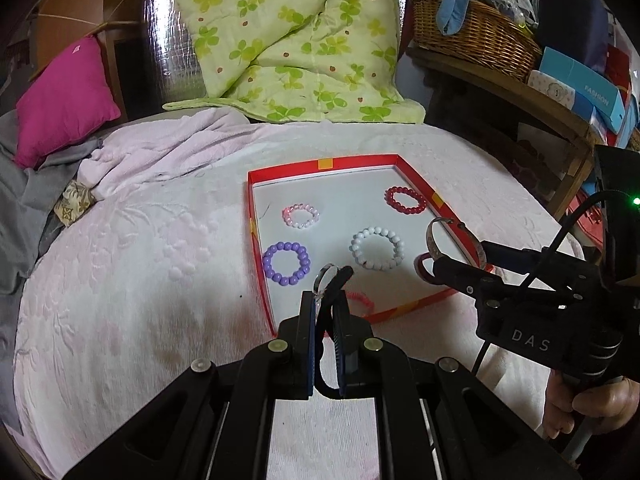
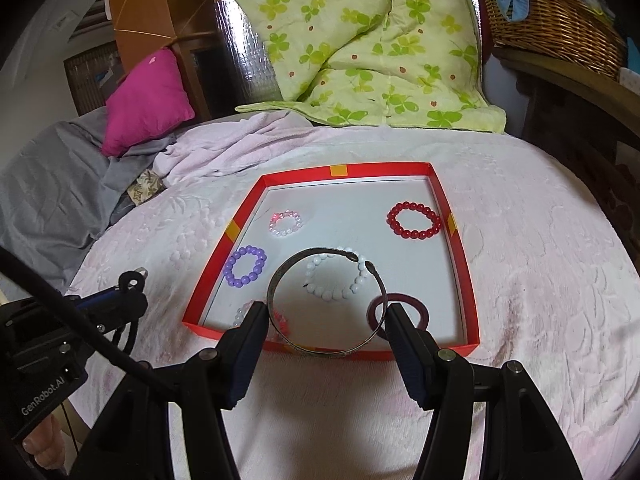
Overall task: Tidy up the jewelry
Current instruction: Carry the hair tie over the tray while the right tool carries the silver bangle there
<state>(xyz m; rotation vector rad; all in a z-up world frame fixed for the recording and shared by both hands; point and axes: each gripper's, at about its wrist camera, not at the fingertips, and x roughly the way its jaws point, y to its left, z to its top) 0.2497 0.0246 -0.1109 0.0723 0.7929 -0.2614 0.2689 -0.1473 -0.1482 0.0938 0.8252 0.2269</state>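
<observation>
A bed (image 2: 520, 264) covered with a pale pink textured blanket fills the foreground, with a green clover-print quilt (image 2: 360, 40) propped at its far edge. A magenta pillow (image 2: 148, 100) lies on grey bedding (image 2: 52, 184) at left; a wicker basket (image 1: 472, 36) sits on a wooden shelf (image 1: 520, 92) at right.

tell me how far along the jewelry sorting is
Done: red, purple, white and pink bead bracelets lie in the red tray. In hand: right hand-held gripper holds a metal bangle; left hand-held gripper grips a small ring. Left: setting both down.
</observation>
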